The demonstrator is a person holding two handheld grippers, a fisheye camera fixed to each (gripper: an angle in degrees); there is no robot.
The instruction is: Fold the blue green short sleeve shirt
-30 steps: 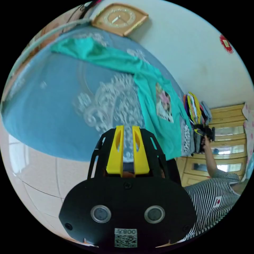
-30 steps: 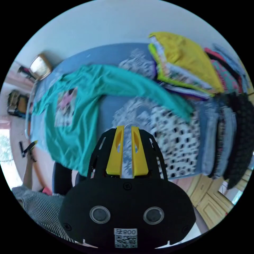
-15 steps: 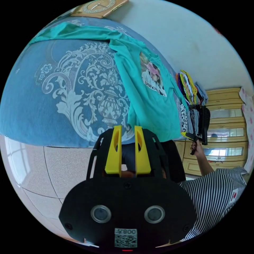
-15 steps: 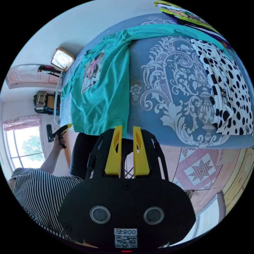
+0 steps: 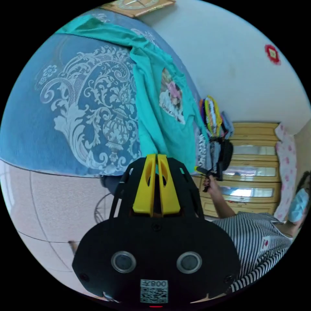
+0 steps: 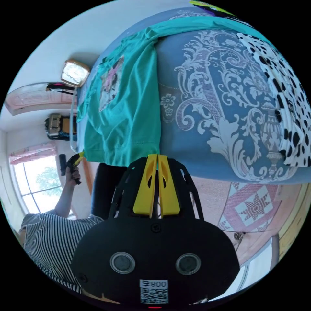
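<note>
Blue cloth with a pale floral print covers the bed [image 5: 48,129], and it takes up most of what's ahead of both grippers. Spread over it is the blue green short sleeve shirt [image 5: 155,107], print side up, with one sleeve stretched out far from the grippers and the hem hanging over the bed's near edge. In the right gripper view the shirt [image 6: 126,116] sits ahead and to one side of the yellow jaws, with a black-spotted white garment [image 6: 285,97] well off to the other side on the same bed.

The left gripper [image 5: 157,158] has its jaws pressed together right at the shirt's hem edge; looks like a pinch on the fabric, but I can't tell for sure whether cloth is actually between them. Same deal with the right gripper [image 6: 157,159]: jaws together at the hem corner, teal cloth touching the tips.

Beyond the shirt in the left gripper view there's a stack of folded clothes [image 5: 212,113] and a wooden cabinet [image 5: 252,162]. A person in a striped top [image 5: 256,239] holds both.
</note>
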